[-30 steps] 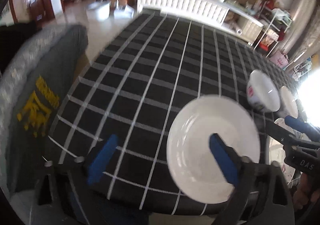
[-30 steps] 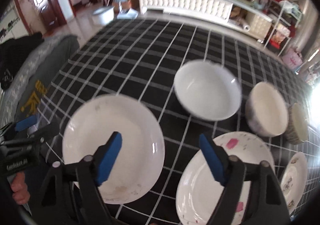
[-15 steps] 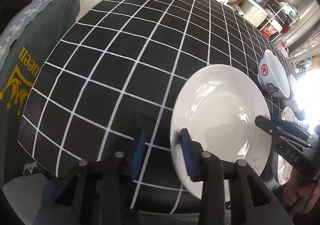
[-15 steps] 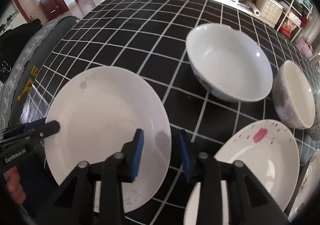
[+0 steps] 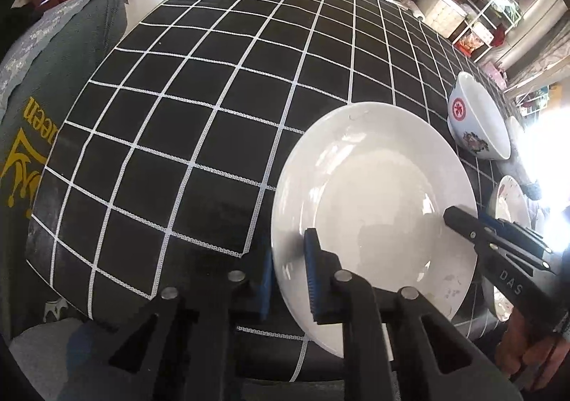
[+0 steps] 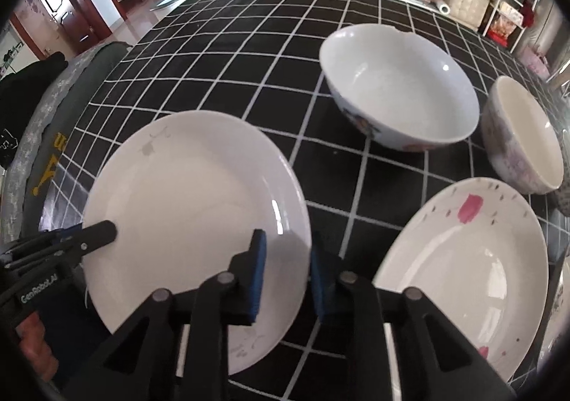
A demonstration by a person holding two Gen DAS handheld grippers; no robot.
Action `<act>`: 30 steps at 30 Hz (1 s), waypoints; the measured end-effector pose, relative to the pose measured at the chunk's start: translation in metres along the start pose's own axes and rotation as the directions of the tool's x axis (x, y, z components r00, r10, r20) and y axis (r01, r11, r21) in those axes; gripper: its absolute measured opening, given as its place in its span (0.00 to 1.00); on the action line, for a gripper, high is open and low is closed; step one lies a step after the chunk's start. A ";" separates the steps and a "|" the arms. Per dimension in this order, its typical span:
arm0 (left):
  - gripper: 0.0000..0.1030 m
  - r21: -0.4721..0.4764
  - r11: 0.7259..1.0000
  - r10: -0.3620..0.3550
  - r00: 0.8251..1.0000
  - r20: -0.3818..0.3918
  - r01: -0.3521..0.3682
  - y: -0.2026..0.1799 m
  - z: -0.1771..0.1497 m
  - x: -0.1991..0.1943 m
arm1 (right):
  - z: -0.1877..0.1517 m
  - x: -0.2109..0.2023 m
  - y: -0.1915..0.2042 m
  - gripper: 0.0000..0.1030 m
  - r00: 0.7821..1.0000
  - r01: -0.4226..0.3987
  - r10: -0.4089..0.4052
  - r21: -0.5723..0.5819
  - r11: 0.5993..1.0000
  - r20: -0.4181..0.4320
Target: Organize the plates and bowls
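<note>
Both grippers are on the same white plate (image 6: pixel 192 201), which sits near the front edge of the black checked tablecloth (image 5: pixel 221 87), toward its left end. Left gripper (image 5: pixel 288 279) has just been closing: one blue pad over the plate's left rim, the other under or outside it, rim pinched between. Right gripper (image 6: pixel 285 276) likewise has just been closing and now clamps the plate's right rim, inner pad on the plate face, outer pad just off the edge over the cloth. Can't tell whether the plate is off the cloth or resting on it.

Right of the plate along the front edge: a speckled plate with pink marks (image 6: pixel 473 265), near but apart. Behind it, toward the middle of the cloth, a wide white bowl (image 6: pixel 399 87), upright, and a smaller pale bowl (image 6: pixel 523 137) just beside it at the right edge.
</note>
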State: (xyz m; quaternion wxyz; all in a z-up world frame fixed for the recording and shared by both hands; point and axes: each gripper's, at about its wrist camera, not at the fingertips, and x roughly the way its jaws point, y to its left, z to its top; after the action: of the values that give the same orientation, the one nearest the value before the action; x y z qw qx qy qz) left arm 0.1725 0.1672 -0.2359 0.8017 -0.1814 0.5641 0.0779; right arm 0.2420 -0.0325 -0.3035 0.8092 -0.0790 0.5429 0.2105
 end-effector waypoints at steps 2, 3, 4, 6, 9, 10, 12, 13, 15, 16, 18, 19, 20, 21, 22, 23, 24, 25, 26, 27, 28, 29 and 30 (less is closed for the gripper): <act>0.14 0.008 1.000 0.011 1.000 0.002 -0.012 -0.004 0.000 0.000 | -0.001 -0.001 -0.005 0.20 1.000 -0.015 0.015 0.033 0.999 -0.002; 0.14 0.013 1.000 0.016 1.000 0.005 -0.016 -0.005 0.000 0.000 | -0.001 -0.002 -0.007 0.20 1.000 -0.019 0.019 0.041 0.999 -0.001; 0.14 0.017 1.000 0.020 1.000 0.008 -0.020 -0.006 0.000 -0.001 | -0.002 -0.004 -0.008 0.20 1.000 -0.021 0.021 0.041 0.999 0.006; 0.14 0.019 0.999 0.034 0.999 0.025 -0.034 -0.012 0.001 -0.003 | -0.003 -0.009 -0.007 0.20 1.000 -0.013 0.012 0.033 0.999 0.025; 0.14 0.025 0.999 0.038 0.998 0.055 -0.040 -0.017 0.006 -0.011 | 0.000 -0.018 -0.007 0.20 0.999 -0.007 0.005 0.028 1.000 0.049; 0.14 0.027 0.999 0.037 0.997 0.061 -0.038 -0.017 0.007 -0.013 | 0.002 -0.017 -0.007 0.20 0.999 -0.012 0.010 0.032 0.999 0.048; 0.14 0.034 0.998 0.041 0.996 0.074 -0.044 -0.017 0.010 -0.015 | 0.006 -0.016 -0.007 0.20 0.999 -0.019 0.017 0.035 0.999 0.051; 0.14 0.035 0.998 0.042 0.996 0.076 -0.045 -0.016 0.012 -0.014 | 0.008 -0.014 -0.005 0.20 0.999 -0.012 0.011 0.028 1.000 0.051; 0.14 0.034 0.998 0.044 0.996 0.077 -0.047 -0.016 0.014 -0.011 | 0.008 -0.009 -0.002 0.20 0.999 -0.010 0.009 0.021 1.000 0.049; 0.14 0.033 0.998 0.049 0.996 0.077 -0.052 -0.016 0.014 -0.009 | 0.008 -0.006 -0.002 0.20 0.999 -0.016 0.015 0.022 1.000 0.041; 0.14 0.034 0.998 0.057 0.996 0.074 -0.060 -0.013 0.015 -0.007 | 0.005 -0.002 -0.006 0.20 0.999 -0.035 0.034 0.037 0.999 0.024; 0.14 0.032 0.998 0.057 0.996 0.071 -0.059 -0.012 0.015 -0.005 | 0.004 -0.002 -0.005 0.20 0.999 -0.039 0.038 0.039 0.998 0.019; 0.14 0.030 0.998 0.057 0.996 0.068 -0.059 -0.012 0.014 -0.004 | 0.003 0.000 -0.005 0.20 0.999 -0.040 0.039 0.038 0.998 0.013; 0.14 0.028 0.998 0.055 0.996 0.063 -0.057 -0.011 0.013 -0.002 | 0.001 0.001 -0.005 0.20 0.999 -0.040 0.040 0.036 0.999 0.011; 0.14 0.028 0.998 0.056 0.997 0.061 -0.058 -0.012 0.012 -0.001 | 0.000 0.001 -0.005 0.20 0.999 -0.041 0.040 0.033 0.999 0.009; 0.14 0.029 0.998 0.058 0.997 0.060 -0.060 -0.012 0.011 0.000 | -0.002 0.000 -0.005 0.20 0.999 -0.048 0.048 0.031 0.998 0.013; 0.14 0.026 0.998 0.060 0.997 0.058 -0.062 -0.011 0.010 0.001 | -0.002 -0.001 -0.004 0.20 0.999 -0.051 0.051 0.026 0.998 0.015; 0.14 0.020 0.998 0.061 0.997 0.052 -0.062 -0.010 0.009 0.002 | -0.001 -0.002 -0.004 0.20 0.998 -0.054 0.054 0.025 0.998 0.013; 0.14 0.015 0.998 0.062 0.997 0.044 -0.062 -0.009 0.007 0.004 | -0.001 -0.004 -0.005 0.20 0.998 -0.058 0.058 0.027 0.998 0.016; 0.14 0.018 0.998 0.062 0.997 0.046 -0.063 -0.012 0.007 0.004 | -0.002 -0.006 -0.005 0.20 0.998 -0.060 0.060 0.028 0.998 0.021; 0.14 0.023 0.997 0.075 0.996 0.051 -0.076 -0.012 0.005 0.003 | -0.002 -0.010 -0.006 0.20 0.998 -0.062 0.061 0.030 0.998 0.029; 0.14 0.027 0.995 0.094 0.994 0.061 -0.095 -0.013 0.004 -0.001 | -0.003 -0.016 -0.008 0.20 0.997 -0.067 0.066 0.035 0.997 0.040; 0.14 0.025 0.994 0.104 0.992 0.067 -0.106 -0.012 0.003 -0.004 | -0.003 -0.020 -0.009 0.20 0.997 -0.068 0.066 0.038 0.997 0.046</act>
State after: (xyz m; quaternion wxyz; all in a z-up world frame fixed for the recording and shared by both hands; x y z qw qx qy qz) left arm 0.1775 0.1574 -0.2286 0.8171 -0.1372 0.5474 0.1178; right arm 0.2365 -0.0466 -0.2875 0.8150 -0.0401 0.5309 0.2286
